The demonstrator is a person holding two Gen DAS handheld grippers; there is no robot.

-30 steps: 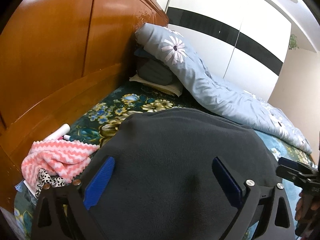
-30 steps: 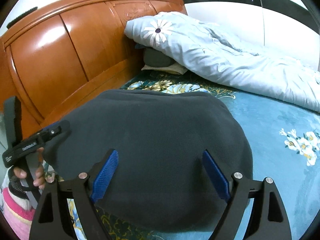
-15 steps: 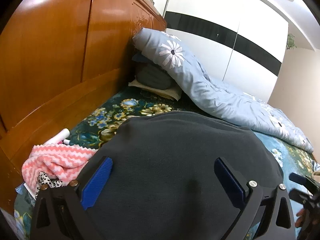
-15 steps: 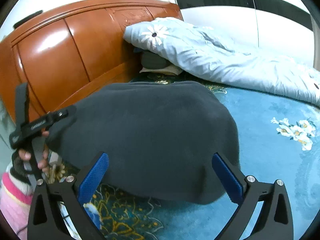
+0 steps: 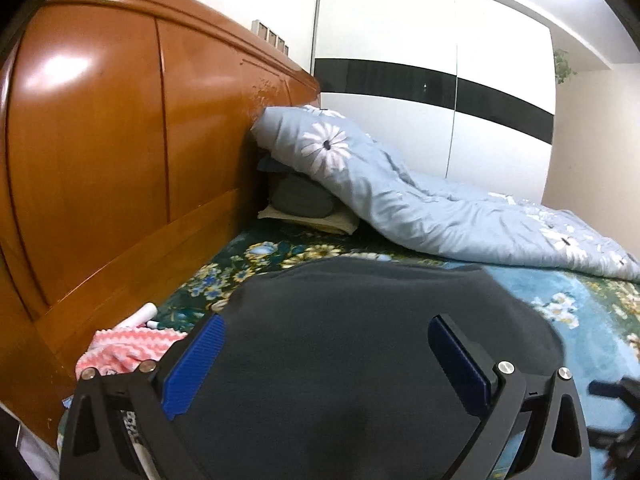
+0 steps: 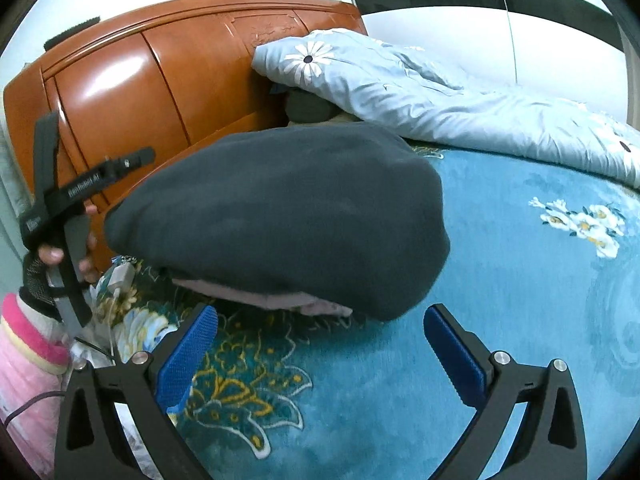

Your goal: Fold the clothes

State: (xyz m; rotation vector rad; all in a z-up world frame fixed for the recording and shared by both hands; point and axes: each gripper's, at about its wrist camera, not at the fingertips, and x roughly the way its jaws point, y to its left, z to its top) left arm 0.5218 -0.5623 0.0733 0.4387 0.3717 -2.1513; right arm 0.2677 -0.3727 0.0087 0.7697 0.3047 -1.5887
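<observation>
on the bed [image 6: 520, 280] my open, empty right claw [image 6: 320, 354] faces the soft, floppy dark fleece [image 6: 288, 208]; i'd pinch its near hem

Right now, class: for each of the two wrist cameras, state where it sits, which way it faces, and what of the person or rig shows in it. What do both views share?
Left wrist: on the left gripper, open above the dark grey garment, facing the headboard.
Right wrist: on the right gripper, open, facing the garment; the person's left hand shows.
Shared: garment, headboard, light blue duvet.
</observation>
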